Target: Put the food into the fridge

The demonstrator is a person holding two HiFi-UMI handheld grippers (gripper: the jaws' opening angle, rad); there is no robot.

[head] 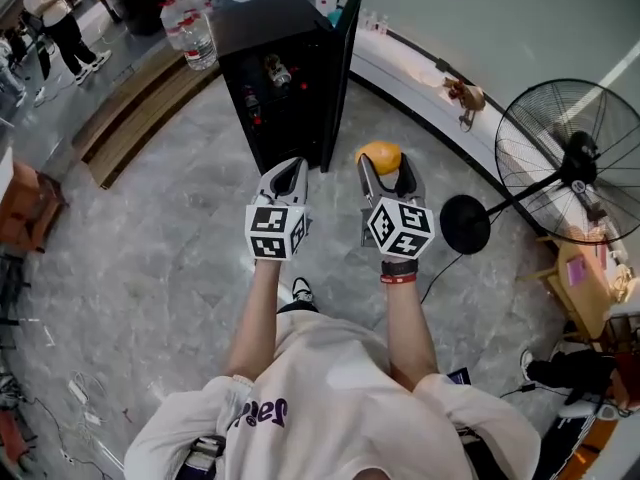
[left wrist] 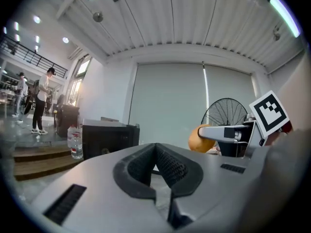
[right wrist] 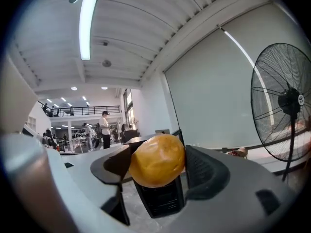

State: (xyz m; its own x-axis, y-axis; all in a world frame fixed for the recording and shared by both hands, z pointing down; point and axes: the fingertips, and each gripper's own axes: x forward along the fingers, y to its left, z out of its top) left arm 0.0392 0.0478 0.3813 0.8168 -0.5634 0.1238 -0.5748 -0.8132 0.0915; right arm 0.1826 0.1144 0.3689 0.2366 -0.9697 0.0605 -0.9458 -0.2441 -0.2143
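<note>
The right gripper [head: 388, 173] clamped the round orange-yellow food item [right wrist: 156, 160] between its pads [right wrist: 201, 166], jaws wide around it; the left gripper [left wrist: 156, 166] was closed on nothing. The black upright fridge [head: 265, 23] stood straight ahead of both, well apart, its door [head: 343, 58] swung open on the right, nearer the loaded gripper. Its interior held a few small items [head: 276, 69], too dim to identify.

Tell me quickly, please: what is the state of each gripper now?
Left gripper: jaws shut, holding nothing.
Right gripper: jaws shut on the round orange food.
</note>
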